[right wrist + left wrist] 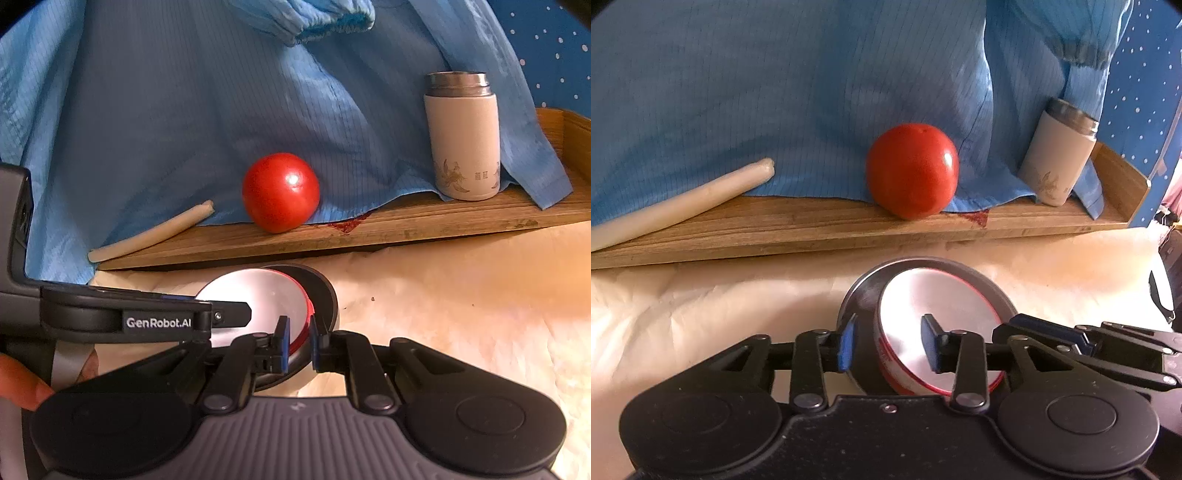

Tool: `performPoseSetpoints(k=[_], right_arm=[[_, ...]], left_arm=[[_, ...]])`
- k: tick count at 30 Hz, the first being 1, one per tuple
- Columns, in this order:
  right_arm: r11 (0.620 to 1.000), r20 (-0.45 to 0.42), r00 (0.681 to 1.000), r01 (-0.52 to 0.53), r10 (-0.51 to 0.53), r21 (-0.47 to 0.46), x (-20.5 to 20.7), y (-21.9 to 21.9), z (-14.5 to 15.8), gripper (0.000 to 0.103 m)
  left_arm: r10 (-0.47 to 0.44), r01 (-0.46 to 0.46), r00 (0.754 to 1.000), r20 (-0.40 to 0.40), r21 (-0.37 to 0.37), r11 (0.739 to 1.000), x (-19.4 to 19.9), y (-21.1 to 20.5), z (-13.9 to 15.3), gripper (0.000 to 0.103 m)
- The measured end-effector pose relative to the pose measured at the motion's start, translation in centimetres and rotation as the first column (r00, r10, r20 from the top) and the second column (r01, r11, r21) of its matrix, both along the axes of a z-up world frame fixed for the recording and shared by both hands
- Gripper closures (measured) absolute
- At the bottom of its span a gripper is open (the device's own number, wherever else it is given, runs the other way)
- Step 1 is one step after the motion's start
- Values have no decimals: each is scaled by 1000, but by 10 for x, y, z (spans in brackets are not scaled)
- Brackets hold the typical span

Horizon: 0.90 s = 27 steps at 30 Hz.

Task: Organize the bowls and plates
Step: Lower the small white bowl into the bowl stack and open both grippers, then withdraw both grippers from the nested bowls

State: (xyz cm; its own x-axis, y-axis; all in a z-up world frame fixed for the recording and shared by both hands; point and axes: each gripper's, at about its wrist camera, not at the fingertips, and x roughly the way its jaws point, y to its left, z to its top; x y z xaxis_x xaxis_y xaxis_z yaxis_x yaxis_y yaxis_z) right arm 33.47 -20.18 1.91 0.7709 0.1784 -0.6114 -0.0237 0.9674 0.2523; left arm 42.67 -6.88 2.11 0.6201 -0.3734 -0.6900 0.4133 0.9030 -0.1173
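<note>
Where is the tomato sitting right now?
In both wrist views the tomato sits on the wooden board against the blue cloth, between the pale stick on its left and the white flask on its right.

bowl (938, 314): looking like brushed metal inside, satiny and bright; its red outer wall is showing glossy
plate (862, 295): looking dark, smooth and dully shiny
tomato (280, 192): showing a smooth, glossy skin with a sharp highlight
wooden tray (406, 221): showing matt, grained wood
flask (463, 140): wearing a matt cream coat; its neck is gleaming as bare metal
cloth (184, 129): hanging as thin, ribbed blue fabric
desk (461, 314): lying under pale, crinkled, paper-like cover
left gripper (890, 341): looking like matt black plastic
</note>
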Motion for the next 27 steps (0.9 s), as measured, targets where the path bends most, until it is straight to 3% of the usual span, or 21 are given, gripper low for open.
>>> performPoseSetpoints(k=[2,5,9,12,16,18,21,27], right_arm=[[1000,9,1000,6,-6,0,-2,-1,2,88],[1000,22,1000,23,-23,-12,-7,-2,4,71],[999,24,999,48,-48,-10,-12,-10,4,64],[998,29,997,66,-66,0,-18,-14,7,54],[997,42,996,77,-78,11,-26,-18,12,40],[996,53,995,83,-84,21,-31,-19,15,27],[995,68,993,98,-100,31,-36,-21,20,15],[993,85,990,114,-115,8,-49,-21,32,2]], left_arm=[[-4,4,1000,4,0,1000,-2,-1,1,56],[-6,6,1000,9,-11,1000,-6,-1,3,47],[-4,5,1000,8,-43,999,-10,2,6,38],[27,-25,999,21,-62,998,-14,7,10,24],[43,-41,999,21,-81,996,-17,14,14,22],[53,-51,998,24,-82,995,-20,17,16,18],[74,-71,997,35,-82,994,-25,25,19,12],[131,-128,991,31,-91,988,-31,48,26,4]])
